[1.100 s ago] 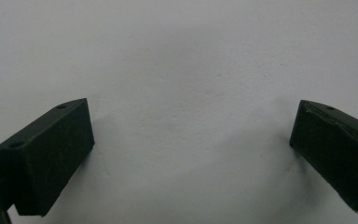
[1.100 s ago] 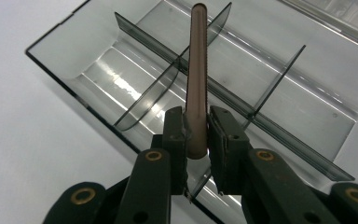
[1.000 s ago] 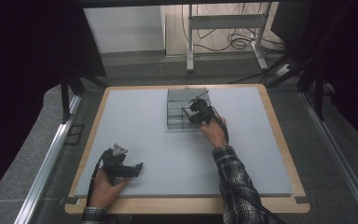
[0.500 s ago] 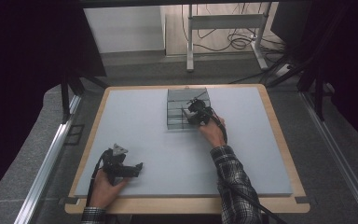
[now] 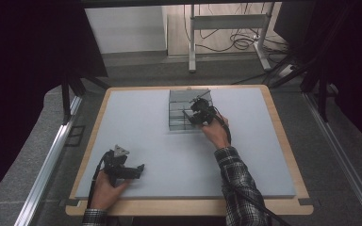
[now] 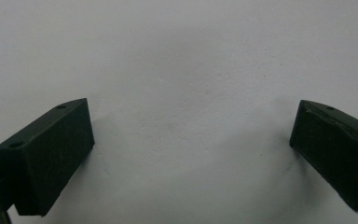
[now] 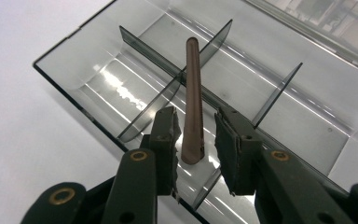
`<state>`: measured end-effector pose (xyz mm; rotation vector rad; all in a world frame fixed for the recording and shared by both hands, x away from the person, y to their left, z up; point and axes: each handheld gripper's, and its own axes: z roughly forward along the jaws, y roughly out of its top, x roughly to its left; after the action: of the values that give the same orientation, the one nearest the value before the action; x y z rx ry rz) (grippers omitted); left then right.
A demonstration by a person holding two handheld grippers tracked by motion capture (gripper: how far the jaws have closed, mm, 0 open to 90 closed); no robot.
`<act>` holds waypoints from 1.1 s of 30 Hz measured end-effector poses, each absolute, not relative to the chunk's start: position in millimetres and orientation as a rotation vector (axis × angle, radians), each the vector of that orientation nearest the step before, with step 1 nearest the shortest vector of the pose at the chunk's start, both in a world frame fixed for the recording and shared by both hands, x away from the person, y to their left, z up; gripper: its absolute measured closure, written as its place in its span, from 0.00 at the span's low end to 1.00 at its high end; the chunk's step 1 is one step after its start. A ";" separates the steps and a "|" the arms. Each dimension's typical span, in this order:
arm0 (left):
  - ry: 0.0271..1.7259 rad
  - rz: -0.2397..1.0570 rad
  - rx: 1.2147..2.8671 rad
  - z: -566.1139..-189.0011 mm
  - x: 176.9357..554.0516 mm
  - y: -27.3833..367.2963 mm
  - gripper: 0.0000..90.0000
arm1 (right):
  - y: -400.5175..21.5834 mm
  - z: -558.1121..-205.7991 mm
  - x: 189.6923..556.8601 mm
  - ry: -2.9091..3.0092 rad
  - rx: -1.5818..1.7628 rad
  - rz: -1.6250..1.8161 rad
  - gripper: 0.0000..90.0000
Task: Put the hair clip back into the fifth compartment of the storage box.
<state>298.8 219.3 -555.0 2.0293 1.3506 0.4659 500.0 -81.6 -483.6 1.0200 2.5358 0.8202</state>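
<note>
A clear plastic compartment box [image 7: 98, 70] lies on the grey mat, toward the far middle [image 5: 179, 110] in the high view. A brown tapered stick [image 7: 193, 93] rests across its dividers, pointing away from my right gripper [image 7: 196, 123]. The stick's thick end is between the jaws with a small gap on each side; the jaws have just been opening, so the pads do not press on it. In the high view the right gripper [image 5: 195, 113] hovers over the box's right side. My left gripper [image 5: 139, 168] rests near the front left, open wide [image 6: 191, 135] over bare mat.
The grey mat [image 5: 141, 132] covers a wooden-edged table [image 5: 283, 141]. Metal rails run along both sides of the table. A white stand [image 5: 226, 23] and cables are on the floor beyond the far edge.
</note>
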 end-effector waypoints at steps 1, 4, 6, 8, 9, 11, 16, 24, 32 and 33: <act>1.351 0.466 2.029 -555.0 298.8 219.3 0.00 | -81.7 -482.7 499.2 2.533 1.023 0.828 0.75; 1.350 0.466 2.031 -554.9 298.8 219.4 0.00 | -82.9 -480.7 497.1 2.531 1.017 0.847 0.74; 1.350 0.466 2.031 -554.9 298.8 219.4 0.00 | -83.8 -479.7 496.1 2.529 1.008 0.853 0.74; 1.350 0.466 2.031 -554.9 298.8 219.3 0.00 | -84.7 -478.6 494.9 2.525 1.012 0.865 0.74; 1.350 0.466 2.031 -554.9 298.8 219.3 0.00 | -85.3 -478.1 494.6 2.525 1.009 0.869 0.73; 1.351 0.466 2.029 -554.9 298.8 219.3 0.00 | -85.9 -477.2 493.7 2.523 1.007 0.872 0.73; 1.351 0.466 2.029 -554.9 298.8 219.2 0.00 | -87.2 -474.6 491.5 2.519 1.002 0.888 0.71; 1.350 0.466 2.032 -554.9 298.8 219.4 0.00 | -87.7 -471.2 487.4 2.514 0.989 0.897 0.65; 1.351 0.467 2.030 -554.9 298.8 219.3 0.00 | -89.3 -468.5 482.2 2.512 0.977 0.914 0.55; 1.351 0.466 2.031 -554.9 298.8 219.3 0.00 | -89.7 -468.0 481.6 2.512 0.976 0.914 0.53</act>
<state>298.8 219.3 -554.9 2.0307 1.3507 0.4661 481.6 -89.7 -468.0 0.9759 2.5125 0.9139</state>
